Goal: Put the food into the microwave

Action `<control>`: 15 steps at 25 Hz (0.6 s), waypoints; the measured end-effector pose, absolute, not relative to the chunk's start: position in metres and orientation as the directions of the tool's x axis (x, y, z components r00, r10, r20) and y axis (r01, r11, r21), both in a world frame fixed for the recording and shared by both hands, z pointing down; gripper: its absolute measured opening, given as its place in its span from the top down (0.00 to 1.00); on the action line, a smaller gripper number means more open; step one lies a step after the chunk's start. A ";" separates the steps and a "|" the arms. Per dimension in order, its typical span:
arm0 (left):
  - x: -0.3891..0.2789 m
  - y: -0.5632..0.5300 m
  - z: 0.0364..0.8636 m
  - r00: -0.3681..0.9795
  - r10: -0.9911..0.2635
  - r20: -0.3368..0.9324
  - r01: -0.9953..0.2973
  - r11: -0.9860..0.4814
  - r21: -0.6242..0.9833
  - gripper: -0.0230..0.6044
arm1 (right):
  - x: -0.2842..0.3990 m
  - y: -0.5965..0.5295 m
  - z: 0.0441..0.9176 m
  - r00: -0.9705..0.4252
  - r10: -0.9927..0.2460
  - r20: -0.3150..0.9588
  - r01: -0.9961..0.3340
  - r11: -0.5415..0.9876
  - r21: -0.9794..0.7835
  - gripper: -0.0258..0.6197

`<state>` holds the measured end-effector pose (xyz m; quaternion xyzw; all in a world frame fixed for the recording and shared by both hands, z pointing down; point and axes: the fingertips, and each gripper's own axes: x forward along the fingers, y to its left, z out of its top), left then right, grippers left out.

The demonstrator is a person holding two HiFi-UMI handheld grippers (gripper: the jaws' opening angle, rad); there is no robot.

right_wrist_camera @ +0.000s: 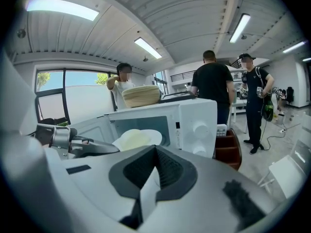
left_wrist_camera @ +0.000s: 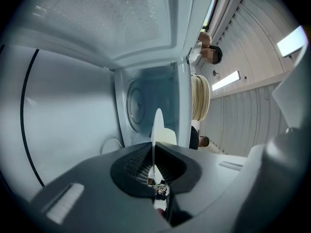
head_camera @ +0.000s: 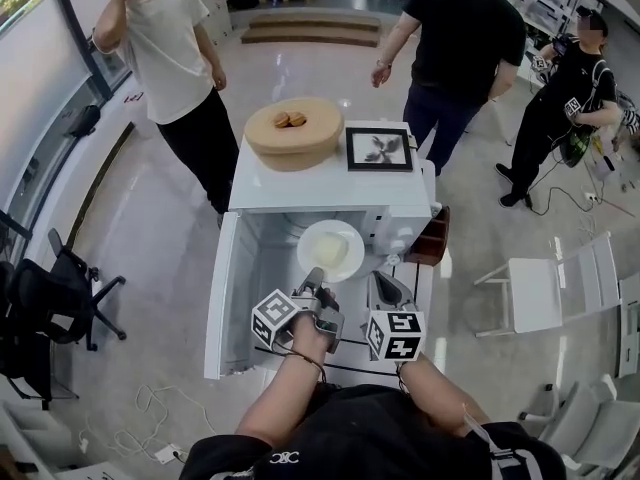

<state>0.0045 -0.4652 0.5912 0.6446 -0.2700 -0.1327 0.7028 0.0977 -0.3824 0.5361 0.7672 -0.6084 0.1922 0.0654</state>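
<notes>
white microwave top [head_camera: 300, 190] with a round woven basket [head_camera: 296, 136] and a framed picture [head_camera: 379, 149]

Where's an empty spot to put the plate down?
Inside the open white microwave, left of the round white plate of food, the floor is bare. On top it's crowded: a round tan basket and black-framed picture leave only the front strip.

Bright: daylight from window [right_wrist_camera: 73, 89] plus ceiling strip lights [right_wrist_camera: 146, 47]. Soft glare on floor [head_camera: 300, 78]. Microwave [left_wrist_camera: 146, 96] interior cooler, bluish. Gripper views fisheye, dark vignetted corners, close foreground soft.
</notes>
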 end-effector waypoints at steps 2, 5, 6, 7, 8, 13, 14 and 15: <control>0.003 -0.468 0.597 0.817 -0.534 0.219 -0.166 0.146 0.975 0.94 | 0.094 -0.384 0.541 0.181 -0.904 0.387 -0.960 -0.248 -0.130 0.96; 0.006 -0.473 0.605 0.812 -0.538 0.227 -0.168 0.156 0.973 0.94 | 0.092 -0.383 0.544 0.175 -0.900 0.399 -0.964 -0.239 -0.118 0.96; 0.008 -0.474 0.606 0.811 -0.539 0.227 -0.166 0.160 0.973 0.94 | 0.094 -0.383 0.544 0.176 -0.900 0.400 -0.965 -0.239 -0.112 0.96; 0.009 -0.476 0.607 0.810 -0.541 0.226 -0.163 0.163 0.973 0.94 | 0.096 -0.382 0.542 0.177 -0.899 0.399 -0.965 -0.238 -0.108 0.96; 0.011 -0.478 0.607 0.808 -0.544 0.225 -0.163 0.161 0.973 0.94 | 0.098 -0.381 0.541 0.179 -0.900 0.397 -0.965 -0.238 -0.106 0.96; 0.017 -0.486 0.610 0.789 -0.567 0.235 -0.177 0.156 0.972 0.94 | 0.110 -0.378 0.542 0.173 -0.899 0.402 -0.966 -0.234 -0.107 0.96; 0.017 -0.489 0.612 0.784 -0.572 0.240 -0.182 0.157 0.971 0.94 | 0.110 -0.377 0.542 0.171 -0.899 0.403 -0.967 -0.232 -0.108 0.96; 0.017 -0.492 0.614 0.780 -0.577 0.245 -0.187 0.158 0.969 0.94 | 0.110 -0.376 0.543 0.169 -0.900 0.402 -0.967 -0.231 -0.109 0.96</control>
